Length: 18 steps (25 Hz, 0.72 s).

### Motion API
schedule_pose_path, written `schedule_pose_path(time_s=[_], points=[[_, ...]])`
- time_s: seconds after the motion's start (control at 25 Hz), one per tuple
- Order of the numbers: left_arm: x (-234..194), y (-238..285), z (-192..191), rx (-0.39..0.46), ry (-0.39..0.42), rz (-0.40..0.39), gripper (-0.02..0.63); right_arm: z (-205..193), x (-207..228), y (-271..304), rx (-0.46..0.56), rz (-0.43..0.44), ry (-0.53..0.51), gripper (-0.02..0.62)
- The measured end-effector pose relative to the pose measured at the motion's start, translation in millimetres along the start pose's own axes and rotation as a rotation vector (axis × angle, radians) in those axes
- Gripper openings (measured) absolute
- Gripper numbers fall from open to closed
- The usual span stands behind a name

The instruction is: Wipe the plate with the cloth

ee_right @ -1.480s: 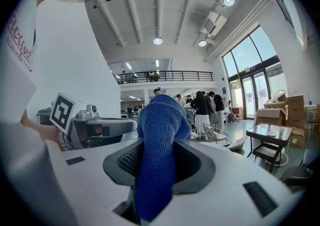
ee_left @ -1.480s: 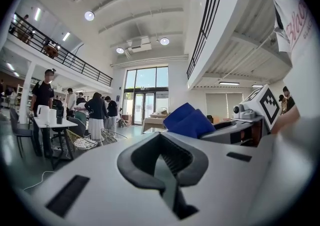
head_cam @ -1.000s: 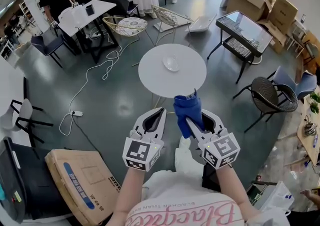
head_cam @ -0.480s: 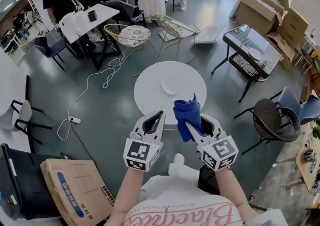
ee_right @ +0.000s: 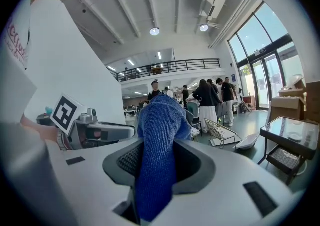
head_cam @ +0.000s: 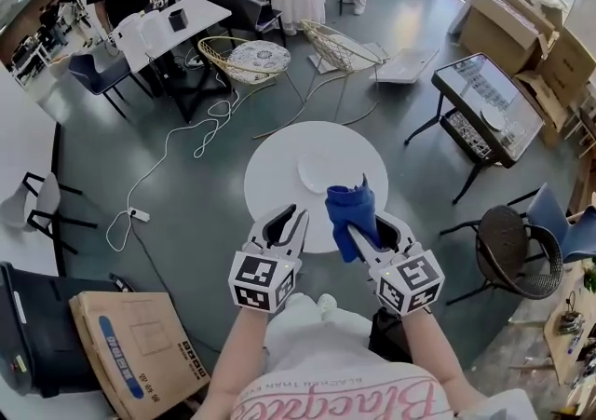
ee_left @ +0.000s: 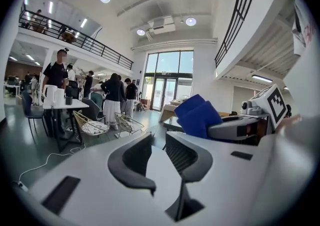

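Note:
A clear plate lies on the round white table just beyond both grippers. My right gripper is shut on a blue cloth, which sticks up out of its jaws; in the right gripper view the blue cloth fills the gap of the right gripper. My left gripper hovers over the table's near edge. Its jaws have just been opening, and in the left gripper view the left gripper shows a narrow gap with nothing in it. The blue cloth shows to its right.
A black wicker chair stands right of the table, a glass-topped table behind it. Wire chairs and a patterned stool stand beyond. A cardboard box lies at lower left, a cable on the floor. People stand at the back.
The person has walked toward the white table, so table and plate now sit right in front of both grippers. The cloth stays in the right gripper.

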State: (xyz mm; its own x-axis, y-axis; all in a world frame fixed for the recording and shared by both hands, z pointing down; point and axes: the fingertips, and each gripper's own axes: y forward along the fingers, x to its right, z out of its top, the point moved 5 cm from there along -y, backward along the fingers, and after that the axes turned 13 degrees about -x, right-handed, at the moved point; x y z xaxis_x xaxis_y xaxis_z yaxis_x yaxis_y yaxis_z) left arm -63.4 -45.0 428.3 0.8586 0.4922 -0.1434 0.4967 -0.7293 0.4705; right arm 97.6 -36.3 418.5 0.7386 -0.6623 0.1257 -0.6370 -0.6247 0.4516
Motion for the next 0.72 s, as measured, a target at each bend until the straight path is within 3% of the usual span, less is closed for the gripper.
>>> schedule_pose_path(time_s=[0.12, 0.24, 0.6, 0.72], points=[[-13.4, 22.0, -6.1, -0.058, -0.043, -0.029, 0.165, -1.2, 8.8, 18.1, -0.02, 0.017, 0.007, 0.147], [-34.3, 50.1, -19.1, -0.143, -0.104, -0.054, 0.194, -4.2, 18.4, 38.4, -0.044, 0.016, 0.023, 0.147], [-105.5, 133.1, -37.0, -0.292, -0.223, -0.081, 0.196, -4.7, 73.3, 106.7, -0.136, -0.043, 0.08, 0.147], [-123.4, 160.3, -53.8, -0.366, -0.305, -0.119, 0.196, -9.5, 87.2, 134.6, -0.181, -0.053, 0.086, 0.147]])
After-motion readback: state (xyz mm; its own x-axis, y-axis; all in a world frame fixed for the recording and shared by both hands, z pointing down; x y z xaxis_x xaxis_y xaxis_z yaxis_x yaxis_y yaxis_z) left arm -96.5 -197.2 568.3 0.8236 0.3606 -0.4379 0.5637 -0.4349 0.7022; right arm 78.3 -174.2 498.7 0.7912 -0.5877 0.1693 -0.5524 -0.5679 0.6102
